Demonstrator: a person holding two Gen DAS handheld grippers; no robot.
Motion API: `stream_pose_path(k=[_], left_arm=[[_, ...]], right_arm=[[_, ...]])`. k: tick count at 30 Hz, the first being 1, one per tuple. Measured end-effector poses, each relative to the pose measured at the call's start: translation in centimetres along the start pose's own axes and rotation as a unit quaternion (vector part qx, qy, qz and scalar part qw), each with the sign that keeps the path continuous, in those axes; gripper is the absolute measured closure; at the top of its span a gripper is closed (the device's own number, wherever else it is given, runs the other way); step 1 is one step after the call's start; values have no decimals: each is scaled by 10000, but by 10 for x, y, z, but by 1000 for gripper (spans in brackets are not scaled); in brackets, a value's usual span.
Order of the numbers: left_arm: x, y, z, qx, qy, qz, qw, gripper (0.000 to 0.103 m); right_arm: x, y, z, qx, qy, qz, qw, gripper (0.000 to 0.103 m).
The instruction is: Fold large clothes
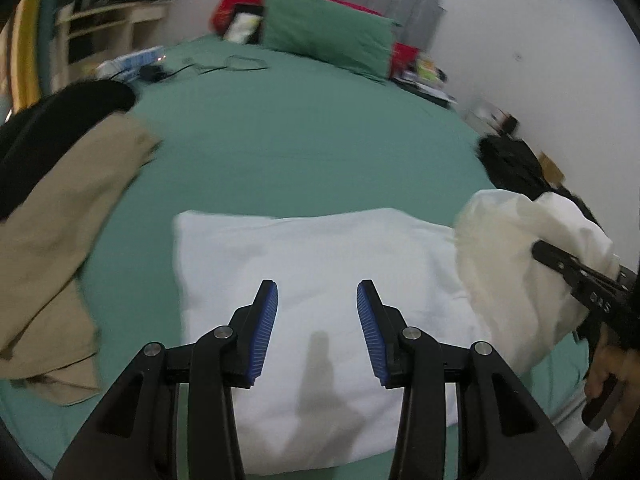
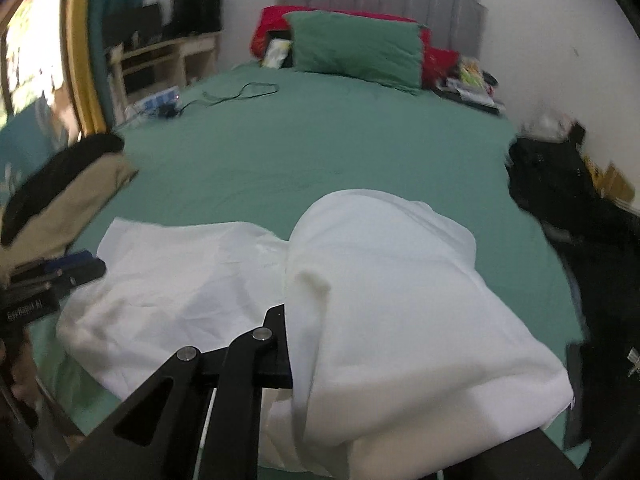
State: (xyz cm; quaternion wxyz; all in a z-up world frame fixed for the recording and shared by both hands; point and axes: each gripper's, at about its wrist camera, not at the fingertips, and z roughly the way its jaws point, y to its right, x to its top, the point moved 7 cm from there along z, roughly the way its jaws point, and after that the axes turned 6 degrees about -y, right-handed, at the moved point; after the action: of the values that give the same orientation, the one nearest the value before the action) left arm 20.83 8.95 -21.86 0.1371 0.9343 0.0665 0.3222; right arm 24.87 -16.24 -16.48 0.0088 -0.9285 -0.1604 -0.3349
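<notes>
While the green bed (image 1: 300, 132) carries the white garment (image 1: 320, 280) partly folded, its right side is lifted for another fold. Right tongs (image 2: 304, 344) clamp that raised cloth; left tongs (image 1: 317, 330) hover open, empty.

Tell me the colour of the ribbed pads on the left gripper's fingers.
Blue, on black fingers; the left wrist view shows them best.
</notes>
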Motion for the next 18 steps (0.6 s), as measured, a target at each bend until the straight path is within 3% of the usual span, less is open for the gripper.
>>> stream_pose_path(k=[5,10,12,15,18], left_arm=[[2,-39,-4,-143,54,-477,9987,59],[5,-43,-7,-229,120,-463,9986,59],[3,-48,-7,-257,113,-479,9985,59],[0,-57,-11,-296,71,-575,9979,59],[3,-74,-19,-318,49,-760,9966,59]], right_arm=[[6,-47,13,-164,-241,-622,9976,88],[1,-87,35,-175,-693,-998,9924,86],[-6,-104,44,-41,-897,-1142,9894,77],[-14,-128,48,448,-1067,-1346,9841,38],[-21,-158,41,842,-977,-1791,9753,31]])
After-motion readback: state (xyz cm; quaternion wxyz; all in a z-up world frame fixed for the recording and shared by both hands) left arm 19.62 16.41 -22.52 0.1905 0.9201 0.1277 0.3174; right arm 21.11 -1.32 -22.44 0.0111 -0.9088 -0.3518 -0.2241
